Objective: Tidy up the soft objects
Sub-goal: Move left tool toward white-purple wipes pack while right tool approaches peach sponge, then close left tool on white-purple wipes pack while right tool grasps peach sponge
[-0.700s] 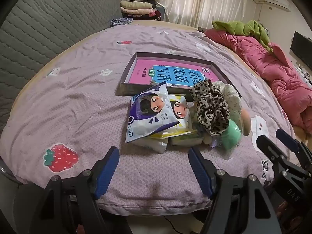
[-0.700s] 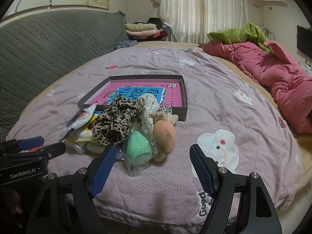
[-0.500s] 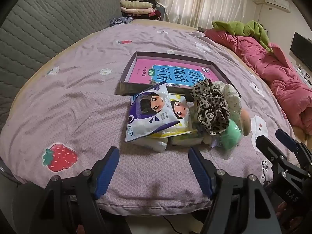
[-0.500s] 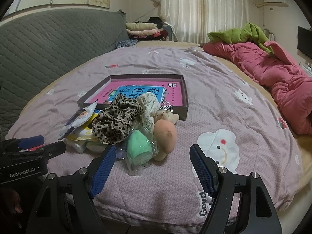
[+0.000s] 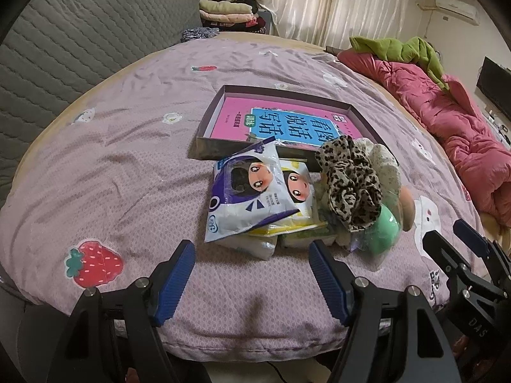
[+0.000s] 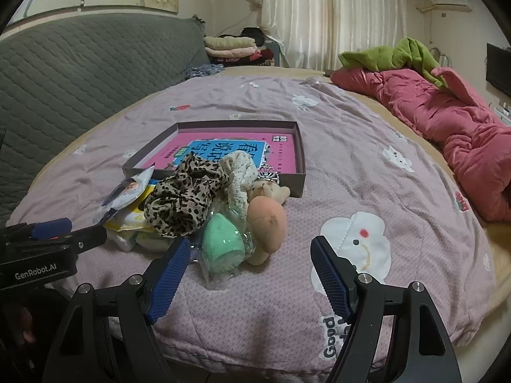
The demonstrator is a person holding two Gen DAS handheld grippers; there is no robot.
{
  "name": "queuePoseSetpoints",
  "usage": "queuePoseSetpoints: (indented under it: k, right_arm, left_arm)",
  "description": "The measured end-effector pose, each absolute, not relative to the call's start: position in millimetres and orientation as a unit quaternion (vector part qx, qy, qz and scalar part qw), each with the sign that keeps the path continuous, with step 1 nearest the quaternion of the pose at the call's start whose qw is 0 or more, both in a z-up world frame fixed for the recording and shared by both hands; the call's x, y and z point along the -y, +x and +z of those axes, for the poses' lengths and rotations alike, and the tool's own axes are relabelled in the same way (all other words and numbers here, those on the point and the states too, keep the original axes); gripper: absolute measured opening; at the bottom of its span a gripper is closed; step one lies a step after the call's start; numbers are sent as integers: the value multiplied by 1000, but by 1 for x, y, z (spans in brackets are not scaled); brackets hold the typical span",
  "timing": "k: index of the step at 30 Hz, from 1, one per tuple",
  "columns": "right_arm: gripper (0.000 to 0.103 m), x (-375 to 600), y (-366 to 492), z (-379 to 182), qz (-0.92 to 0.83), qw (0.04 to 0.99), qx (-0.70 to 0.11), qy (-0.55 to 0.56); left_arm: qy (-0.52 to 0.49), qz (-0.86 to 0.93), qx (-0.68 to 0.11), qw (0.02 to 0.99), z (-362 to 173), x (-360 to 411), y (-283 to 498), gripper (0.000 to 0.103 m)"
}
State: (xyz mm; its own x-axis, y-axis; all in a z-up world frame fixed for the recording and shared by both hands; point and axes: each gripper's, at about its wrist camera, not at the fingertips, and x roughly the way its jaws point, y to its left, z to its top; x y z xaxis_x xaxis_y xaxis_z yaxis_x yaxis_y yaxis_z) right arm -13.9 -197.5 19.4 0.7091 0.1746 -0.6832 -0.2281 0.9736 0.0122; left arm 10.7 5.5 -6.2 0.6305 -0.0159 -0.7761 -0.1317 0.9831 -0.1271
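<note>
We had not yet begun sorting: both the left gripper (image 5: 250, 276) and right gripper (image 6: 249, 274) hung with jaws wide apart and empty over the bed's (image 5: 127, 166) near edge. The soft pile, leopard scrunchie (image 6: 185, 201) uppermost, lay against the box's (image 6: 301, 159) near wall; next we needed to pick one piece.

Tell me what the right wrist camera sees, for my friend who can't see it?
The open right gripper hovers over a purple bedspread, just short of a pile of soft things: a leopard scrunchie, a green sponge in clear wrap and a peach sponge. Behind the pile sits a shallow box holding a pink book.
</note>
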Motion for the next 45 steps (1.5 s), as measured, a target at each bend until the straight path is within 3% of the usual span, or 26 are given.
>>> queuePoseSetpoints:
  k: [38,45]
  right_arm:
    - [79,239,54,-16,88,908,-409,27]
    - [68,239,66,-24,135,897,-417,61]
  left_arm:
    - [-121,52,-428,894,-31,-30,69,73]
    - [-137,45,-433,890,-38,-33,77,73]
